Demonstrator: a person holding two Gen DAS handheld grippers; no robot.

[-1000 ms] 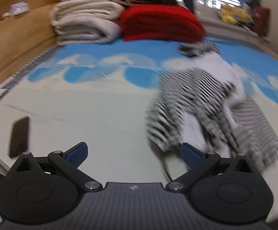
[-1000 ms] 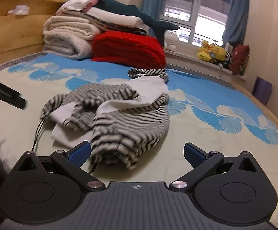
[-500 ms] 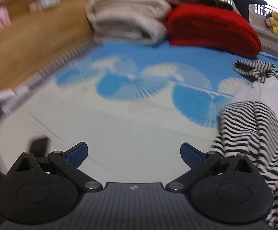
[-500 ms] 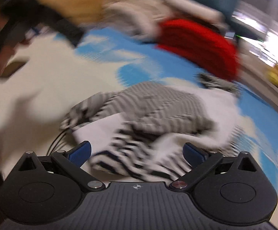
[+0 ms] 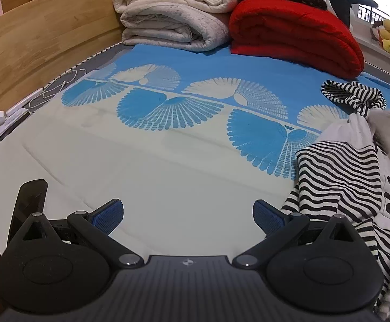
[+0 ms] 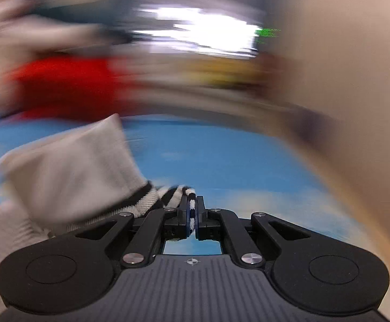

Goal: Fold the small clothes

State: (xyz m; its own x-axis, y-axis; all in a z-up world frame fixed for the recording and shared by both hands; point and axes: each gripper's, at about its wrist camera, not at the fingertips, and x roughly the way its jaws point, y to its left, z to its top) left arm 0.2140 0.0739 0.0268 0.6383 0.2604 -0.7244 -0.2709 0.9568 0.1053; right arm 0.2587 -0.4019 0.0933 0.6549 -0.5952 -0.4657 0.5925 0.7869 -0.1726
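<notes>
A small black-and-white striped garment with white parts and buttons (image 5: 340, 171) lies crumpled on the bed at the right of the left wrist view. My left gripper (image 5: 187, 214) is open and empty over bare sheet, just left of it. My right gripper (image 6: 192, 212) is shut on a striped edge of the garment (image 6: 168, 196); white cloth (image 6: 71, 171) hangs off to its left. The right wrist view is heavily blurred.
The bed sheet (image 5: 168, 161) is cream with blue fan prints. Folded cream quilts (image 5: 173, 18) and a red blanket (image 5: 297, 32) are stacked at the far end. A wooden side board (image 5: 33, 43) runs along the left. A black phone (image 5: 28, 204) lies near the left finger.
My right gripper has closed on the garment's striped edge and is moving fast. My left gripper has swung left, so the garment now sits at its right.
</notes>
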